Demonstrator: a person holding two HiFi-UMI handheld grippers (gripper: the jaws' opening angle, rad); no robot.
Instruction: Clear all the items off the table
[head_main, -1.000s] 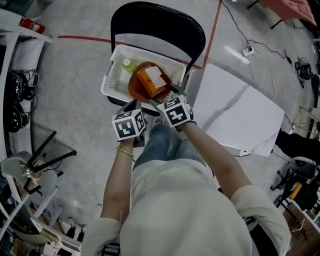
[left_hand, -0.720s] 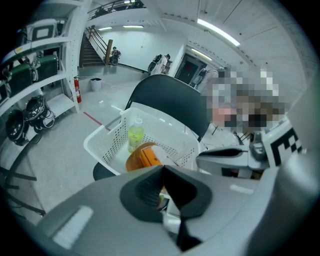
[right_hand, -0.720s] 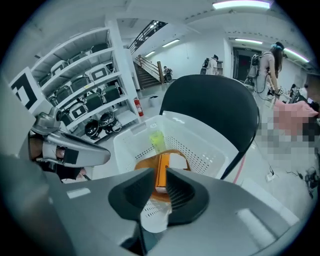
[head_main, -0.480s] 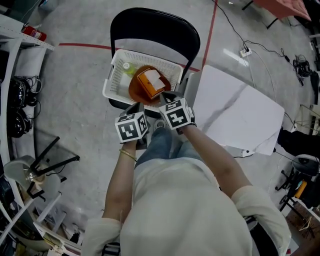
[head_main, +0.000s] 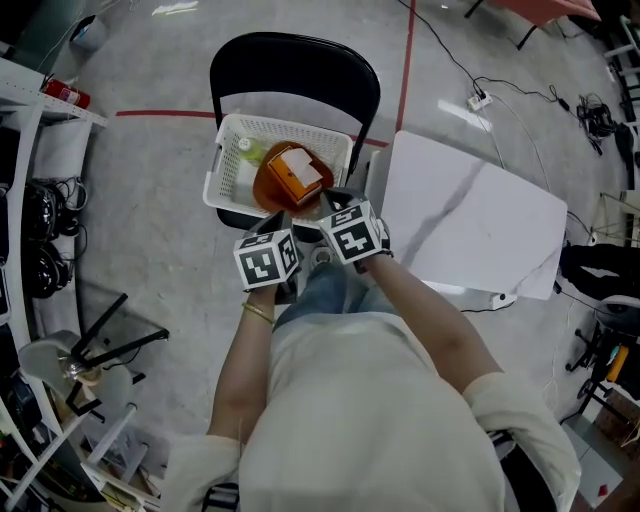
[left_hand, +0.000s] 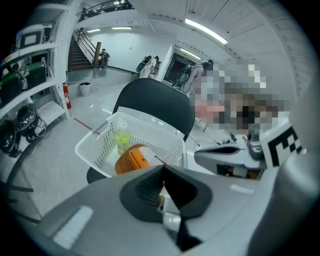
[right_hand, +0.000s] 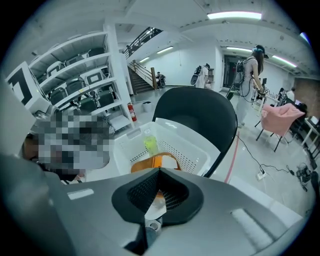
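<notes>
Near the basket (head_main: 222, 160), left tool (left_hand: 163, 171) and right tool (right_hand: 159, 173) sit clenched, apparently empty.

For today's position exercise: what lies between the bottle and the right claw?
An orange pack, inside the basket; the head view and right gripper view show it.

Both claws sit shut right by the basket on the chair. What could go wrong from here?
The orange pack sits tilted at the white basket's near rim and might slide out. The left claw and right claw hover close to that rim; a bump could shift the basket on the chair. A cable on the floor could trip the person.
</notes>
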